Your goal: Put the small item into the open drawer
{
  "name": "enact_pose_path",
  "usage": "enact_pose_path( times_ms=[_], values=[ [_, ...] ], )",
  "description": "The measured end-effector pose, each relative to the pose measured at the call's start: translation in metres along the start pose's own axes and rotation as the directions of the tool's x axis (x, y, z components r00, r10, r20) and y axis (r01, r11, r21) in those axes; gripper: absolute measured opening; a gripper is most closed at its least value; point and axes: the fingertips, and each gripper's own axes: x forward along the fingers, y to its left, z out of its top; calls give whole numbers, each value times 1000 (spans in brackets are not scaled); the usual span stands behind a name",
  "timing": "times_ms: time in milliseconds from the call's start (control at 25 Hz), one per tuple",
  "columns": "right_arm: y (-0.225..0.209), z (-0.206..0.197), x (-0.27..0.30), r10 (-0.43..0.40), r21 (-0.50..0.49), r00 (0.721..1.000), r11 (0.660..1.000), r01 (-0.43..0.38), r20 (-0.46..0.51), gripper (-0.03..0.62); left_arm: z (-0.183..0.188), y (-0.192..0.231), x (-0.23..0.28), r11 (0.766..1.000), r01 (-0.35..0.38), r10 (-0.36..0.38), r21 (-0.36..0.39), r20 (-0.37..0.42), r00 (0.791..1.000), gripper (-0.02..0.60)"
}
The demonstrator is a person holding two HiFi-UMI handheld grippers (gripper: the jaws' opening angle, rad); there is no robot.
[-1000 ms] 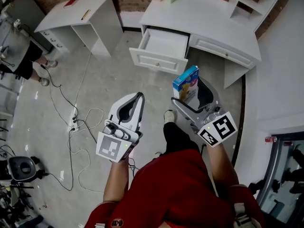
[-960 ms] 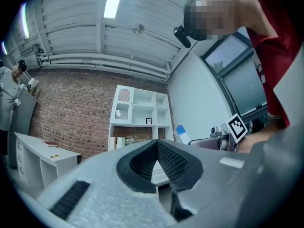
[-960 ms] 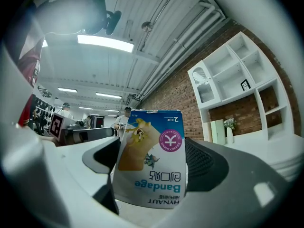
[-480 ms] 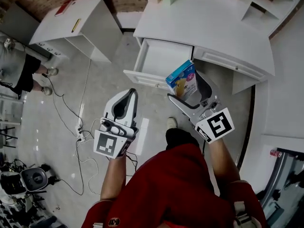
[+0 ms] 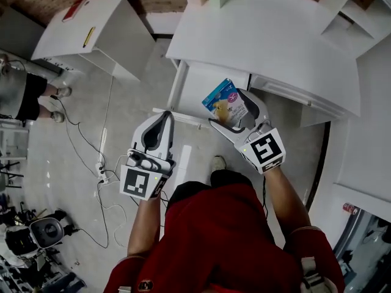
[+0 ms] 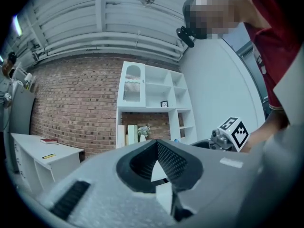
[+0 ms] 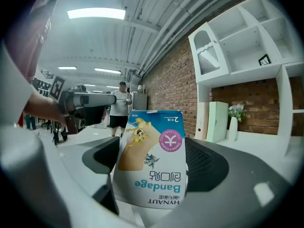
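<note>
A small blue and white bandage box [image 5: 221, 101] sits between the jaws of my right gripper [image 5: 227, 107], which is shut on it. In the head view the box overlaps the right part of the open white drawer [image 5: 194, 90] under the white desk [image 5: 269, 38]. The right gripper view shows the box [image 7: 152, 158] upside down, gripped at its lower end by the right gripper [image 7: 151, 184]. My left gripper [image 5: 162, 119] hangs over the floor just short of the drawer's front, left of the box. Its jaws are shut on nothing, as the left gripper [image 6: 159, 148] view shows.
A second white desk [image 5: 91, 32] carrying a red book [image 5: 74, 8] stands at the far left. Cables and a power strip [image 5: 101, 171] lie on the floor. A person [image 5: 18, 93] stands at the left edge. A shelf unit [image 6: 149, 99] rises behind the desk.
The view has closed in on the desk. My right gripper has carried the box forward from over the floor to over the drawer. The left gripper came along, still shut.
</note>
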Motion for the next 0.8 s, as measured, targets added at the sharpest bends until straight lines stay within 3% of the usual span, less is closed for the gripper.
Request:
enact_pose_path(
  times_ms=[360, 640, 800],
  values=[
    [-20, -57, 64, 32, -30, 985, 999, -38, -168, 440, -36, 39, 39, 999, 19, -20, -39, -31, 999, 8],
    [-25, -124, 91, 35, -35, 942, 998, -49, -334, 440, -53, 43, 57, 994, 81, -84, -71, -42, 996, 8],
    [-43, -157, 124, 15, -18, 911, 1000, -25, -413, 440, -65, 65, 70, 990, 104, -110, -92, -58, 992, 8]
  ],
)
